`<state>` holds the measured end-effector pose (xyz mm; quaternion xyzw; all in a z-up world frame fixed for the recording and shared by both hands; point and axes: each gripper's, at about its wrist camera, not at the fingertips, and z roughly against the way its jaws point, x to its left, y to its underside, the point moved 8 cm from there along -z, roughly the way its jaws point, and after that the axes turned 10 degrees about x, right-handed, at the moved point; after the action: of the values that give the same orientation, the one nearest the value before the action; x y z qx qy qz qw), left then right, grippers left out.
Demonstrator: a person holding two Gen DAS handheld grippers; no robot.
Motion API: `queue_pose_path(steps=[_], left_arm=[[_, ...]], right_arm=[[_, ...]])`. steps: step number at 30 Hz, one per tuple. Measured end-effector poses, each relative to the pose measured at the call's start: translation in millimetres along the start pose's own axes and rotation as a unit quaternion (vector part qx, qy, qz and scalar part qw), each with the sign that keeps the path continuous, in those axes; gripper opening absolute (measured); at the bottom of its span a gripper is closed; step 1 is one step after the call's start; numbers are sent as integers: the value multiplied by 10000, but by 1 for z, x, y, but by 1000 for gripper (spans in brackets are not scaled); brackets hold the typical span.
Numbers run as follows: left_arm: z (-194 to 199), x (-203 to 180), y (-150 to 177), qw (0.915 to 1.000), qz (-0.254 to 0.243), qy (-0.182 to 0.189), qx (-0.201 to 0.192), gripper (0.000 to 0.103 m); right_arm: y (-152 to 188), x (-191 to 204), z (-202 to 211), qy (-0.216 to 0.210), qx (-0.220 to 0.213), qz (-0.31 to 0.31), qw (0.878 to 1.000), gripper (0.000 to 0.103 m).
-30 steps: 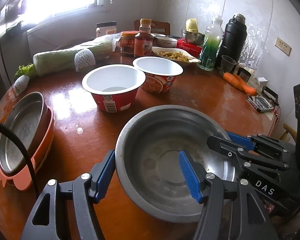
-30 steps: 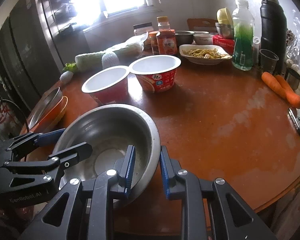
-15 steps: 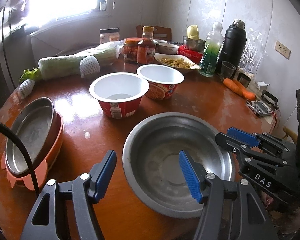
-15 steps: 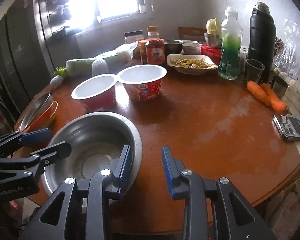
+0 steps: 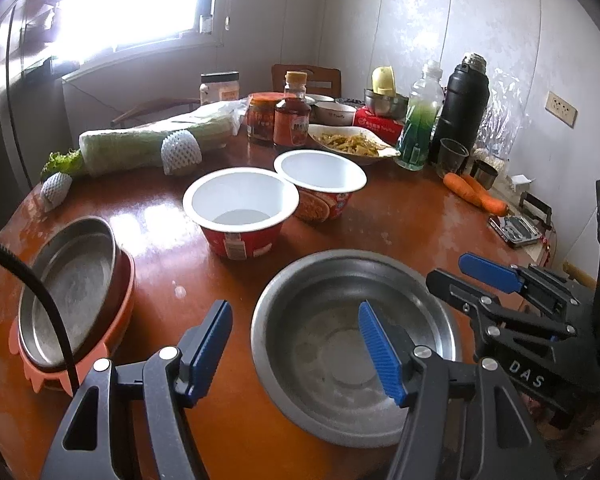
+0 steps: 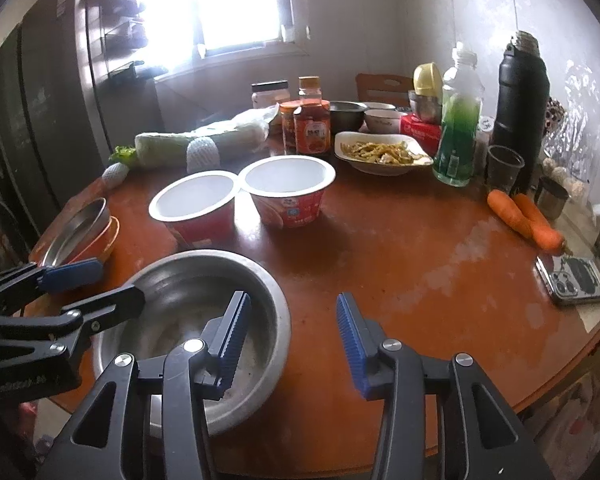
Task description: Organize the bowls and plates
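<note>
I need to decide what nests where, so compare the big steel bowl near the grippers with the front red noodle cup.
The steel bowl is bare grey metal; the noodle cup is red outside with a white lining. The steel bowl is wider and shallower with a rolled rim; the noodle cup is narrower with steeper walls. The steel bowl sits at the near table edge, the noodle cup farther in, beside a second cup. Both stand upright and hold no food.
</note>
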<state>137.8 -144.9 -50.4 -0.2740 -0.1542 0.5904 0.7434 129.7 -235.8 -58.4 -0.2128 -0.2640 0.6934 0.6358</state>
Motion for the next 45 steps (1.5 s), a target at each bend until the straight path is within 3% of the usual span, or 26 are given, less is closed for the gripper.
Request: queue_pose_path(steps=[14,21,28,42,45], left_arm=[[-2,36,-50,9993,215,-243,-183,66],[-25,63,-72,9981,425,-433,82,66],[-53,83,-91,9956,753,-395,387,66],[-89,96,-98,9924,919,-295,766,66],[-90,95,-100,9929,876,-269,754,61]], right_arm=[[-36,20,-11,-189,-25,196,9996,48],[-64,29,-28,-478,156,33,9987,49],[-87,38,-52,-697,444,-120,9965,49],[-92,55,-102,-973,1059,-328,9891,49],[-92,60,-107,-1058,1144,-292,9874,43]])
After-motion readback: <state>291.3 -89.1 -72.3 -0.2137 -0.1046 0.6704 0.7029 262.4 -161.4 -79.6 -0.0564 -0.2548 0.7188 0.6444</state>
